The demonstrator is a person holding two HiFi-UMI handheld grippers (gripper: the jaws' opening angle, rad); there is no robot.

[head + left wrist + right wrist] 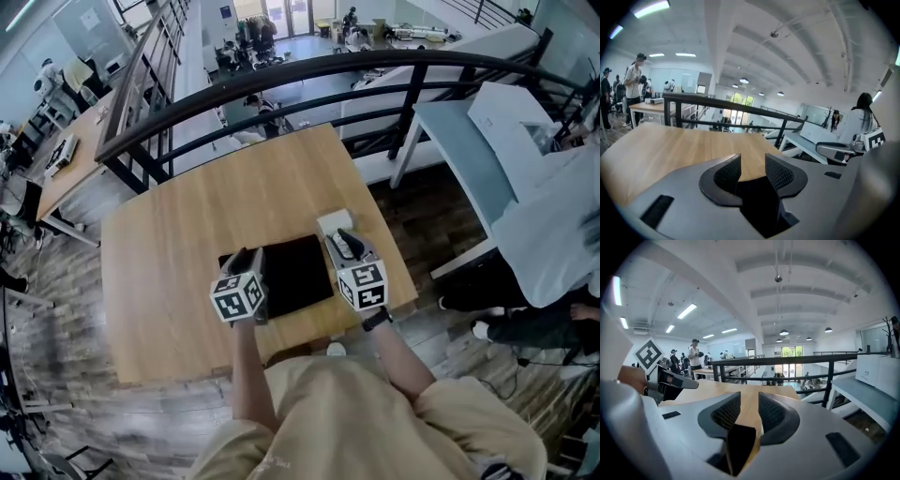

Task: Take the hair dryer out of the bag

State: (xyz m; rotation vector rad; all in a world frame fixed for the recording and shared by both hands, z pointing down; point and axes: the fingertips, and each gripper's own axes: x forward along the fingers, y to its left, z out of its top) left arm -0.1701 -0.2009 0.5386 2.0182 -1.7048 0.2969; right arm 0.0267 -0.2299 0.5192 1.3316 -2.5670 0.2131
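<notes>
- Wooden counter is backed by a black railing; an open office floor is seen beyond and below it.
- Black bag is laid flat on the counter, near the edge closest to the person.
- White box is set at the bag's far right corner. A white table stands off to the bag's right.
- Hair dryer is not seen in any view; whether it is inside the bag cannot be told.
- Left tongs are held above the bag's left edge, right tongs above its right edge. Both are pointed away from the person and tipped slightly down, forearms reaching out over the bag's near side.
- Both tongs are released: jaws parted, nothing gripped, only bare counter seen through each gap.
</notes>
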